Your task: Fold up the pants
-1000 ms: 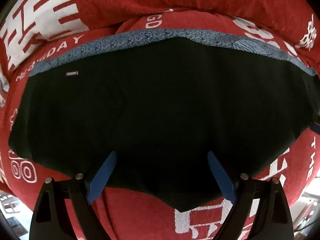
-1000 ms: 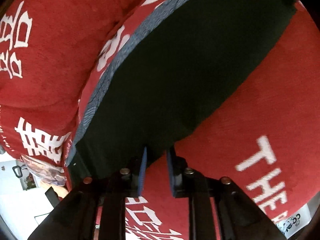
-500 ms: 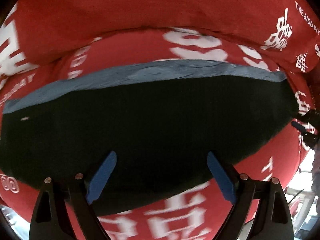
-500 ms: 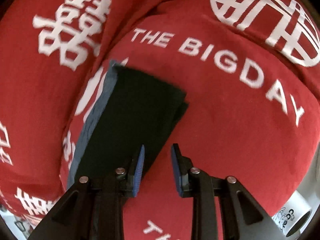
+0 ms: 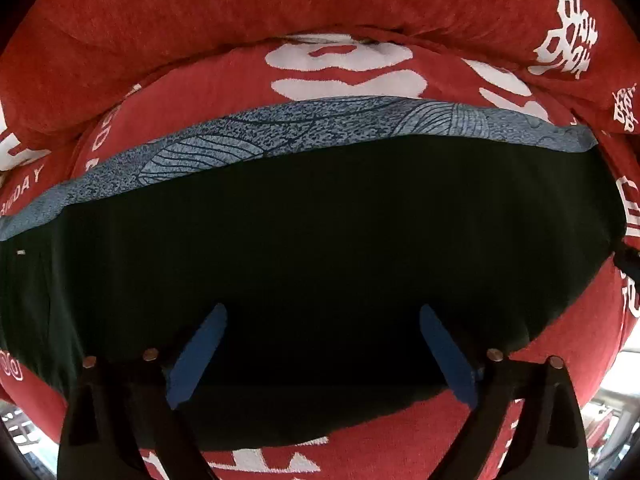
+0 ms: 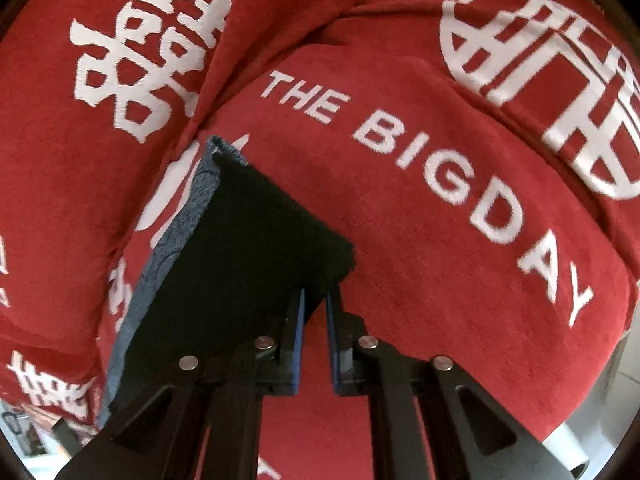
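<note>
You are working soft, limp dark pants (image 5: 320,240) lying flat on the red blanket (image 6: 440,240): left gripper (image 5: 320,316) spread wide above them, right gripper (image 6: 314,300) closing onto their corner, the sensible hold.

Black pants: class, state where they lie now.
The black pants lie flat on the red printed blanket, filling the left wrist view's middle under the left gripper; their blue-grey patterned band faces away.

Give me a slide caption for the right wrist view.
Right hand-held gripper closing on the corner of the folded black pants, which lie on a red blanket printed "THE BIGDAY".
</note>
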`<action>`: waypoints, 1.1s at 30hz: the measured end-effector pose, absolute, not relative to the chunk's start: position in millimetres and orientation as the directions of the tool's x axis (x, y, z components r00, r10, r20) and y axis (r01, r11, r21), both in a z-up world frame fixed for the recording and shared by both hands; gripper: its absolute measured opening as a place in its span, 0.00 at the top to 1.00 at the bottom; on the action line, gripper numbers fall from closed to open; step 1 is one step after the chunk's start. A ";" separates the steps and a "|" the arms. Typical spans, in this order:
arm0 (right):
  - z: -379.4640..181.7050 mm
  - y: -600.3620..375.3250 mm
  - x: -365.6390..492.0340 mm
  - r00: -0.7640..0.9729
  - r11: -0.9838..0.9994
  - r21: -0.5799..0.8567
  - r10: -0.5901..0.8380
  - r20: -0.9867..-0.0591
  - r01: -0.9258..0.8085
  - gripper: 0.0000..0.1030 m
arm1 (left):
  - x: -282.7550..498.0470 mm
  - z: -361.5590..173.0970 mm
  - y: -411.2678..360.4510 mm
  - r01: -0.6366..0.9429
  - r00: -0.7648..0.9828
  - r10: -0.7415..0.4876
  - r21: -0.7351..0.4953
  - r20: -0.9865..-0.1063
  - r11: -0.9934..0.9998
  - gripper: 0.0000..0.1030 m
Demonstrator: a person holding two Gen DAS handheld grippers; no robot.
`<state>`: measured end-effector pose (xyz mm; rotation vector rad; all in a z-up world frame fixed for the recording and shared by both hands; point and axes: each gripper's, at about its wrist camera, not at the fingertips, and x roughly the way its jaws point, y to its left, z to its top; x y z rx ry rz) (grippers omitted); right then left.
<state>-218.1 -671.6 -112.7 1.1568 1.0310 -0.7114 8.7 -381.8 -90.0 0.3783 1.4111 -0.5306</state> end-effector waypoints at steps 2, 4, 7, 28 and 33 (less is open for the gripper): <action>-111.1 -664.0 -230.3 0.441 0.264 0.455 0.116 -0.890 0.850 0.87 | 10.9 -92.7 -384.3 0.557 0.072 -0.118 -0.058 -0.990 0.828 0.02; -114.5 -654.7 -228.9 0.460 0.266 0.486 0.156 -0.874 0.833 0.86 | 11.4 -91.3 -384.2 0.554 0.077 -0.114 -0.053 -0.990 0.831 0.02; -119.6 -636.4 -227.9 0.477 0.271 0.520 0.211 -0.853 0.810 0.86 | 11.4 -91.6 -384.3 0.546 0.079 -0.111 -0.050 -0.991 0.836 0.02; -130.4 -623.3 -225.0 0.463 0.247 0.529 0.278 -0.842 0.812 0.72 | 11.0 -97.6 -390.9 0.545 0.075 -0.081 -0.027 -0.994 0.838 0.01; -131.0 -623.6 -222.5 0.461 0.253 0.527 0.279 -0.843 0.811 0.70 | 11.0 -98.6 -391.7 0.546 0.077 -0.079 -0.024 -0.994 0.838 0.01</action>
